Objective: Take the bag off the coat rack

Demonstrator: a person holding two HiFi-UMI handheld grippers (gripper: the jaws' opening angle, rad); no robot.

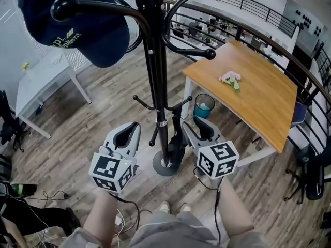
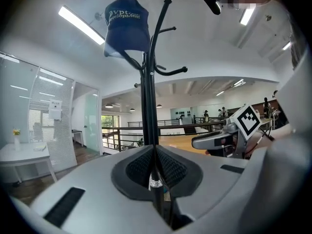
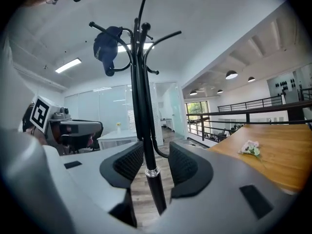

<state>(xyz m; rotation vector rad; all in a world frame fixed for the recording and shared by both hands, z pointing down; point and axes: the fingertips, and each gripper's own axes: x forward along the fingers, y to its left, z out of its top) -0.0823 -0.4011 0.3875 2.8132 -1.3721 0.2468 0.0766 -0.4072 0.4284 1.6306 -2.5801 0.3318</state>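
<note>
A black coat rack stands on a round base just ahead of me. A navy cap hangs on an upper left hook; it also shows in the left gripper view and the right gripper view. I see no bag on the visible hooks. A dark shape sits low beside the pole; I cannot tell what it is. My left gripper is left of the pole, shut and empty. My right gripper is right of the pole, open and empty, with the pole showing beyond its pads.
A wooden table with a small flower bunch stands to the right, with a teal bin under its near corner. A white table is at the left. A black railing curves behind. Cables lie on the floor at lower left.
</note>
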